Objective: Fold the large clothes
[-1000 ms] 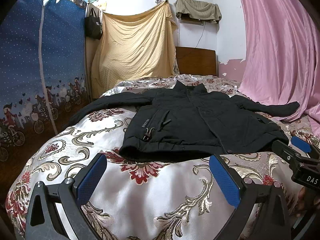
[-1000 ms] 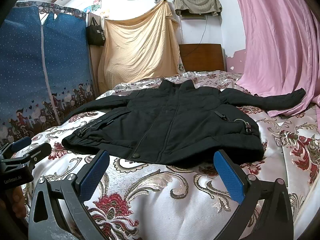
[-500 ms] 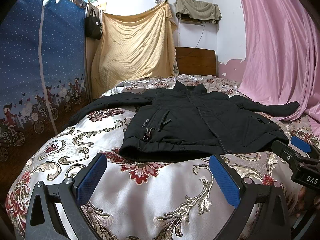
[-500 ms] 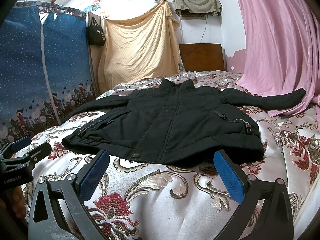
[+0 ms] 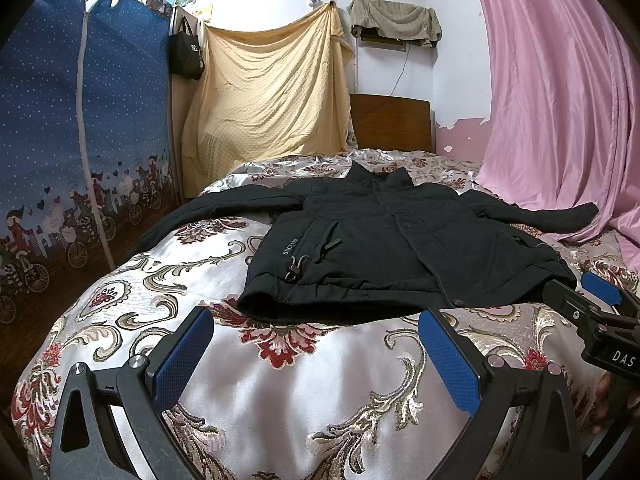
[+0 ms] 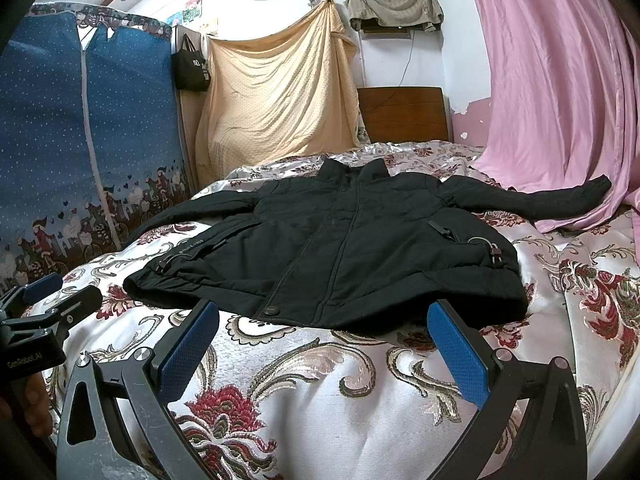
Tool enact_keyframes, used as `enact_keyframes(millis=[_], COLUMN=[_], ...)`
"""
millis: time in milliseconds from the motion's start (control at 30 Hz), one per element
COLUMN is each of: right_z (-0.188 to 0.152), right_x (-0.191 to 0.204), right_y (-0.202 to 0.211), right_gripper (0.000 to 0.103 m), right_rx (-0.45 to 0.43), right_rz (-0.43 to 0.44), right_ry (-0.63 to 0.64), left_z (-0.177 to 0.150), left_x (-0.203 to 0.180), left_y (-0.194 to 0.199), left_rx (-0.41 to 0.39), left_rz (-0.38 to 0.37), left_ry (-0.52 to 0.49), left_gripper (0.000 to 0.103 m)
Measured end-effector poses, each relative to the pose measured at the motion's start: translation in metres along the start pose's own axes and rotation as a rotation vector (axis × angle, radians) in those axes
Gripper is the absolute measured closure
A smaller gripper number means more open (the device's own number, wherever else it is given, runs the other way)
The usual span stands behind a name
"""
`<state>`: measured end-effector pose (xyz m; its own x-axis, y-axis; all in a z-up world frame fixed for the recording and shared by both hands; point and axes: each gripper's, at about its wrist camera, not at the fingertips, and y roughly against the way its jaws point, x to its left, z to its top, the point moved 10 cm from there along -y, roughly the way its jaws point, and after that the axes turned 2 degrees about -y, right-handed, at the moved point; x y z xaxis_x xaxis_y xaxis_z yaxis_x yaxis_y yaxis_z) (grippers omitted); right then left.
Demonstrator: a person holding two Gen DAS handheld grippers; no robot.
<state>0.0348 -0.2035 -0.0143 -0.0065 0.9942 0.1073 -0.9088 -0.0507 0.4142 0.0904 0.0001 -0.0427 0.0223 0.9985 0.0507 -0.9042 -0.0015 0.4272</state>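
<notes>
A black padded jacket (image 5: 384,248) lies flat, front up and zipped, on the floral satin bedspread (image 5: 288,392), sleeves spread to both sides, collar toward the headboard. It also shows in the right wrist view (image 6: 340,248). My left gripper (image 5: 316,356) is open and empty, hovering just short of the jacket's hem near its left corner. My right gripper (image 6: 324,352) is open and empty, just short of the hem near the middle and right. Each gripper shows in the other's view: the right one (image 5: 592,312) and the left one (image 6: 44,304).
A blue fabric wardrobe (image 5: 80,140) stands left of the bed. A pink curtain (image 5: 560,100) hangs on the right and touches the right sleeve (image 6: 540,200). A yellow sheet (image 5: 272,92) and wooden headboard (image 5: 392,124) are at the back.
</notes>
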Motion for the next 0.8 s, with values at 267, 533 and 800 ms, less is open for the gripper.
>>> enact_keyframes(millis=[267, 533, 800], right_z=[-0.0004, -0.0008, -0.0007], right_x=[0.0003, 0.0000, -0.0011], right_y=[-0.0001, -0.0006, -0.0018], right_gripper=[0.001, 0.001, 0.001], right_rx=[0.000, 0.002, 0.002], right_rz=[0.000, 0.001, 0.001], right_ry=[0.000, -0.001, -0.002], left_z=[0.0001, 0.0000, 0.0000], left_x=[0.0000, 0.0000, 0.0000], left_y=[0.0000, 0.0000, 0.0000], left_rx=[-0.001, -0.001, -0.001], left_rz=[0.000, 0.000, 0.000], left_ry=[0.000, 0.000, 0.000], left_gripper=[0.000, 0.000, 0.000])
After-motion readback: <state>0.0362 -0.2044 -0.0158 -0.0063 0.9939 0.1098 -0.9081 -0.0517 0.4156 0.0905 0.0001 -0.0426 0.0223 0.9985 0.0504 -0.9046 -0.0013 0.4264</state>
